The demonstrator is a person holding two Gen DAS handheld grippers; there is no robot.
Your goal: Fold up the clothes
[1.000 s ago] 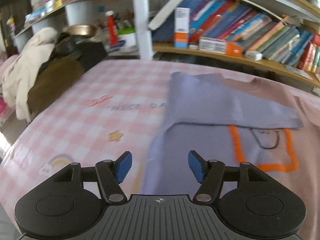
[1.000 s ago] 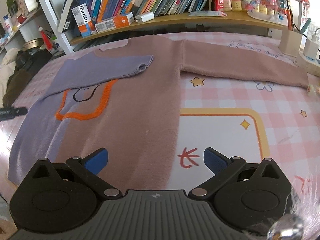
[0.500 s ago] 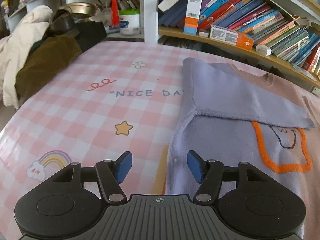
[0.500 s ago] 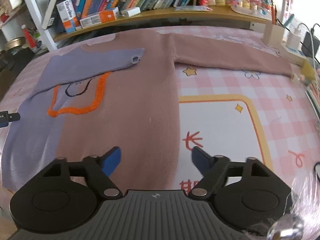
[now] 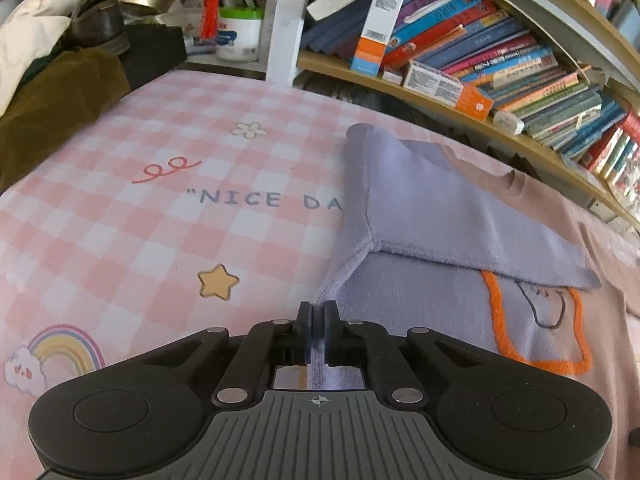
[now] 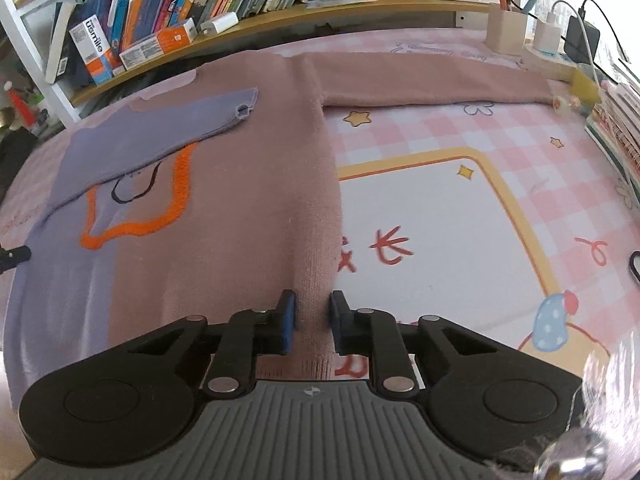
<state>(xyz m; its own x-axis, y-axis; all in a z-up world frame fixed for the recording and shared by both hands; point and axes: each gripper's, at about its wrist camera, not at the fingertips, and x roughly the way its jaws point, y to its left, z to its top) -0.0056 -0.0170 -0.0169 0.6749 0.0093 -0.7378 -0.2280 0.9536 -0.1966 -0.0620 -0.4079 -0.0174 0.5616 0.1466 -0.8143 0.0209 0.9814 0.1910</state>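
Two grippers have just closed on the hem of the sweater (image 6: 248, 184) spread flat on the checked cloth (image 5: 132, 240), left gripper (image 5: 317, 334) clamping its lilac edge, right gripper (image 6: 313, 322) pinching mauve knit, so lifting the hem towards the collar looks next.

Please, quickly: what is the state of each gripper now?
Left gripper: just closed on the sweater, at its purple side edge.
Right gripper: just closed on the sweater's pink hem edge.

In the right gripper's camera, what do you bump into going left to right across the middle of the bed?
Purple side of the sweater → orange outline → pink side of the sweater → red squiggle → yellow border → pink checks.
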